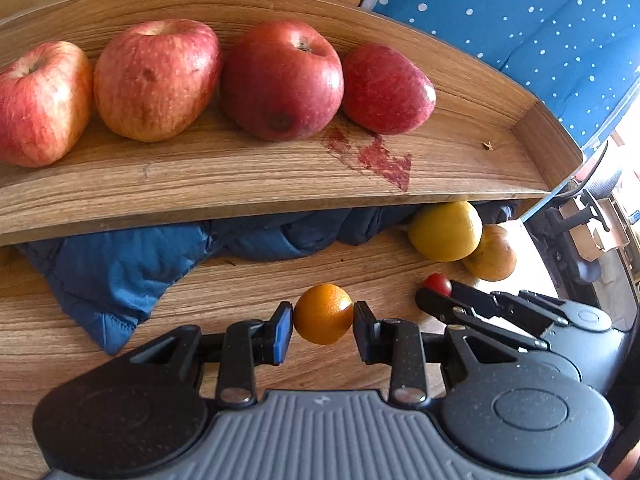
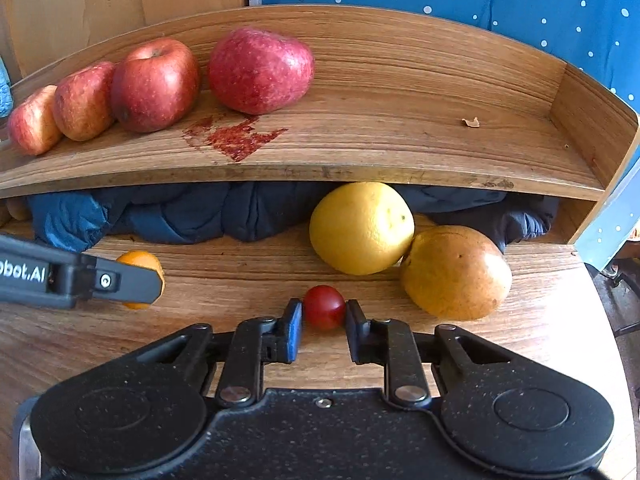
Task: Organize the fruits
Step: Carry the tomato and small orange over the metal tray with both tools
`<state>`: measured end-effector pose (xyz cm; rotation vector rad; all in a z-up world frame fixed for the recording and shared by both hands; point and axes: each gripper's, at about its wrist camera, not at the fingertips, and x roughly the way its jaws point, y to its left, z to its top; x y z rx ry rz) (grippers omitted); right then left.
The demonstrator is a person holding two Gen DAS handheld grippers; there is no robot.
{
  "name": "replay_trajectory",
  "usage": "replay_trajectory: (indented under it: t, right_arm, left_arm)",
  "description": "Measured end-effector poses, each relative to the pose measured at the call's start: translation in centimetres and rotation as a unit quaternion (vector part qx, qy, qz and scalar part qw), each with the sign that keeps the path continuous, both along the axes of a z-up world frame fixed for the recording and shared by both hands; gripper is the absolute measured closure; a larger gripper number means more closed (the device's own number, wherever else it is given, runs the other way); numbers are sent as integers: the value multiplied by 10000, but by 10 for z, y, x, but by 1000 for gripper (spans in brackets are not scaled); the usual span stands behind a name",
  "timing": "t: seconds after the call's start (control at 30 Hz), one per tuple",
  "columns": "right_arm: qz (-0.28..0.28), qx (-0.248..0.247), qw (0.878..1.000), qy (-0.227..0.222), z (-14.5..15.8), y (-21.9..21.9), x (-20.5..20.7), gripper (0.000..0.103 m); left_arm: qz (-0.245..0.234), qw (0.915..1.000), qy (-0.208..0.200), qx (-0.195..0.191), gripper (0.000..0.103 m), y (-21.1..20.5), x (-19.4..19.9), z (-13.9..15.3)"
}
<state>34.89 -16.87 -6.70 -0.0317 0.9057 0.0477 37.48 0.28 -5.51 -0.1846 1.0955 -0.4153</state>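
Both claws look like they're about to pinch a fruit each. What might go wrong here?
The small red fruit between the right gripper pads is round and may squirt out or get squashed. The left gripper brackets the orange close beside the other tool, so they might bump. The shelf edge overhangs; lifting straight up could hit it.

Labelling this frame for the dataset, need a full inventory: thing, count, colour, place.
apples: 4, red to red-yellow, in a row on the upper shelf
upper shelf: 1, brown wood, raised above the table, red stain near the apples
small orange: 1, orange, on the table between the left tool's fingers
cherry tomato: 1, red, on the table between the right tool's fingers
yellow citrus: 1, yellow, on the table at the shelf's front edge
yellow-brown fruit: 1, beside the citrus, touching it
jacket: 1, blue, stuffed under the shelf
table: 1, wood grain
left tool: black, blue pad
right tool: black, blue pad
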Motion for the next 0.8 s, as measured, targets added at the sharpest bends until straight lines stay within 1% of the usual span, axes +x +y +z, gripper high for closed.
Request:
replay_trajectory:
  t: [0.17, 0.33, 0.63, 0.8]
  right_arm:
    - [-7, 92, 9999, -44, 7, 2, -13, 79]
    - [40, 217, 9994, -249, 23, 6, -35, 79]
    - [356, 576, 9959, -606, 56, 6, -95, 79]
    - [602, 722, 9940, -559, 66, 12, -130, 79]
  left_arm:
    - [14, 10000, -2, 1, 68, 1, -10, 2]
    - [15, 10000, -73, 53, 68, 3, -30, 8]
    - [121, 9998, -98, 123, 68, 22, -68, 20]
    - [156, 9998, 18, 148, 68, 32, -94, 19]
